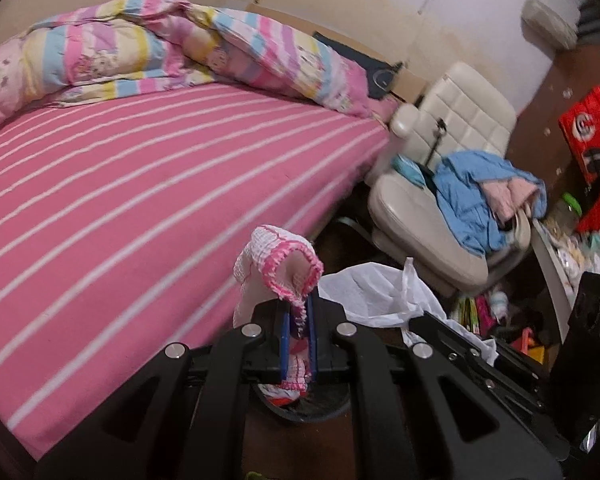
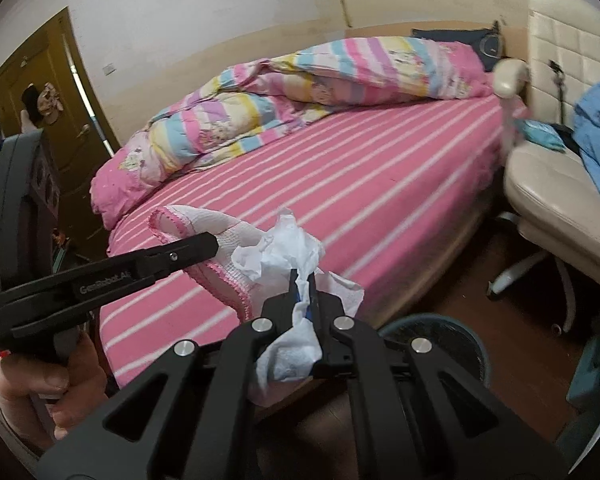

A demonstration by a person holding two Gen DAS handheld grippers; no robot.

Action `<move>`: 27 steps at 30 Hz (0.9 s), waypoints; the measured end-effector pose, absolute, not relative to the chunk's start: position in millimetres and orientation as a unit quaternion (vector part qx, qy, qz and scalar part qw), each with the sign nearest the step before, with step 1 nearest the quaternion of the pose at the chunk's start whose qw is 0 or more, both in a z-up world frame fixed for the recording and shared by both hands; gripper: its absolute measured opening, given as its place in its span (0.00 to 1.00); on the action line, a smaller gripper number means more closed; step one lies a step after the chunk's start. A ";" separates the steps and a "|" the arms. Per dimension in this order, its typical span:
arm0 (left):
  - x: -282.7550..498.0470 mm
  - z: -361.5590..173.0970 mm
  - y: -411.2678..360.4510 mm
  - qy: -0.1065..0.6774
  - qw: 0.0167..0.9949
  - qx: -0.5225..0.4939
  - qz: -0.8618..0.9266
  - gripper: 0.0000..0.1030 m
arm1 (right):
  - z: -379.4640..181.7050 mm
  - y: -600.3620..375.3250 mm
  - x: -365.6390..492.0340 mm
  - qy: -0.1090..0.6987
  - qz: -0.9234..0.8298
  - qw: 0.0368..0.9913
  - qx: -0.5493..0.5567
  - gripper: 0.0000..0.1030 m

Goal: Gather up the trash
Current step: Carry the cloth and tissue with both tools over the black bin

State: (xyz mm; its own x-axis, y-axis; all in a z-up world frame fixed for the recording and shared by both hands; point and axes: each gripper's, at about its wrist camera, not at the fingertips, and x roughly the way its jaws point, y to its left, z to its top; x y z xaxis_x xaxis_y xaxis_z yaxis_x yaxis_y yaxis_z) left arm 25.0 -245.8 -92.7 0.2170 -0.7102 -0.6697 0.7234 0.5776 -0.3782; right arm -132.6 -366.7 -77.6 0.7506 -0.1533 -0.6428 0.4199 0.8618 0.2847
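My left gripper (image 1: 298,316) is shut on a white knitted cloth with pink crochet trim (image 1: 276,268), held in the air over the bed's near edge. The right wrist view shows the same left gripper (image 2: 214,245) coming in from the left, the trimmed cloth (image 2: 196,220) at its tip and a hand (image 2: 40,384) on its grip. My right gripper (image 2: 302,286) is shut on a crumpled white sheet (image 2: 284,248), paper or thin plastic, which touches the cloth. From the left wrist that white sheet (image 1: 380,292) hangs just right of the cloth.
A bed with a pink striped sheet (image 2: 380,184) and a pastel quilt (image 2: 300,80) fills the middle. A cream chair (image 1: 428,216) piled with blue clothes (image 1: 476,192) stands to the right. A dark round container (image 2: 440,340) sits on the wood floor below. Clutter and red boxes (image 1: 592,128) crowd the far right.
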 end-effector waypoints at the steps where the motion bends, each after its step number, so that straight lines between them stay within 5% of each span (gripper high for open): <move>1: 18.0 -96.2 -252.1 0.426 0.777 0.016 -0.462 0.06 | -81.8 -371.5 -141.8 0.318 -0.164 0.909 0.214 0.03; 27: -10.1 -287.3 -353.4 0.563 0.660 0.035 -0.497 0.07 | -236.5 -461.0 -193.5 0.446 -0.257 0.804 0.297 0.03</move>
State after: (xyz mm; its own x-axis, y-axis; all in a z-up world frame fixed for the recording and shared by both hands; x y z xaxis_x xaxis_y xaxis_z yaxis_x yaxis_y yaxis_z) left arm -10.1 -353.4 -287.3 -0.1273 -0.6165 -0.7770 0.6948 0.5036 -0.5135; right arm -193.5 -461.0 -236.5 0.4702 -0.1489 -0.8699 0.6785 0.6913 0.2484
